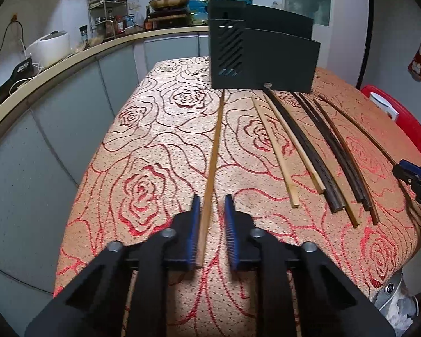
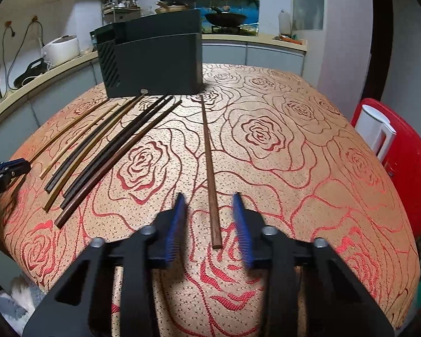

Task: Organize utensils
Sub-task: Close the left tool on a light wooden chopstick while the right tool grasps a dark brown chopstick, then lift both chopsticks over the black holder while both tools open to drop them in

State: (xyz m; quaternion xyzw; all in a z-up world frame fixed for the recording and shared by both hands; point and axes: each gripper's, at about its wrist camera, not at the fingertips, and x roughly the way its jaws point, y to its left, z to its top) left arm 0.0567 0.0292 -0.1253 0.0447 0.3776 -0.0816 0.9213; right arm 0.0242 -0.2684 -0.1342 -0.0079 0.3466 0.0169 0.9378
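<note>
From the left wrist, the left gripper [image 1: 212, 219] straddles the near end of a light bamboo chopstick [image 1: 214, 157] that runs away toward the dark utensil holder [image 1: 262, 56] at the far side of the rose-patterned tablecloth [image 1: 154, 129]. The blue pads [image 1: 192, 230] stand apart in this view, with a gap on the stick's right side; the left pad lies against it or just beside it, and which cannot be made out. To the right of that stick, also pointing at the holder, lies a row of loose chopsticks [image 1: 317, 151], pale and dark. The right gripper [image 1: 415, 177] is cut off at the picture's right edge.

From the right wrist, the right gripper [image 2: 210, 219] has its jaws apart around a dark brown chopstick [image 2: 210, 174] lying on the cloth, clear space on both sides. Its right pad is smeared by blur. The stick's far tip lies near the holder's [image 2: 154, 59] base. Only a tip of the left gripper [image 2: 8, 171] shows at the left edge.
</note>
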